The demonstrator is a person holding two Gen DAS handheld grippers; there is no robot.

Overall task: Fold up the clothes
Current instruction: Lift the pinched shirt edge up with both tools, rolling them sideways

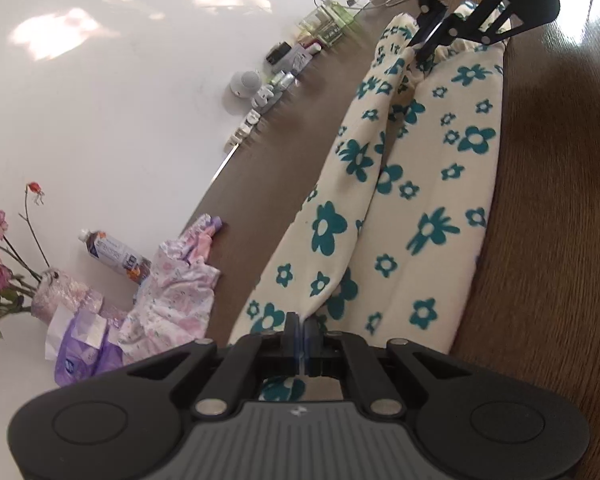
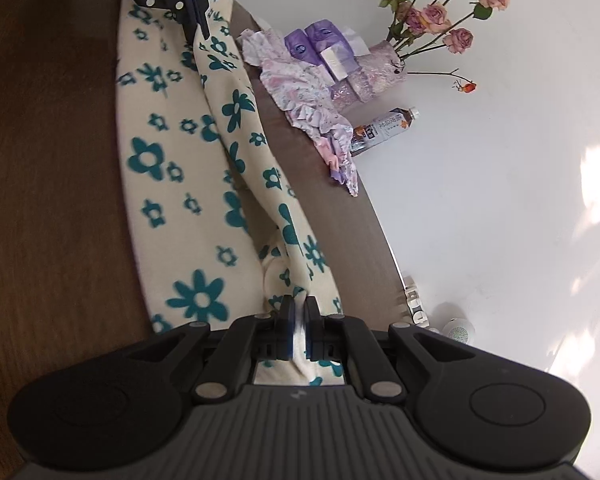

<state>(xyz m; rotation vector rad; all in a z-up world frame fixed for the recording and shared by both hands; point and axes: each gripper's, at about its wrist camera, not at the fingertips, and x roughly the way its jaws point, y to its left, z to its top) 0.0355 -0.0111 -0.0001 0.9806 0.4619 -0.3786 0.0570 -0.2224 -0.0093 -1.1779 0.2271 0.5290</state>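
The left tool (image 1: 302, 330) is clamped narrow on one end of the cream trousers with teal flowers (image 1: 416, 184), which lie lengthwise along the brown surface (image 1: 560, 200). The right tool (image 2: 299, 316) pinches the opposite end, a ridge of cloth raised between them. This looks like the lengthwise fold under way; next, carry the lifted edge across and lay it flat.

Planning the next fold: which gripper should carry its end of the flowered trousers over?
Probably either: left gripper and right gripper each pinch an end of the flowered trousers, stretched over the wooden table.
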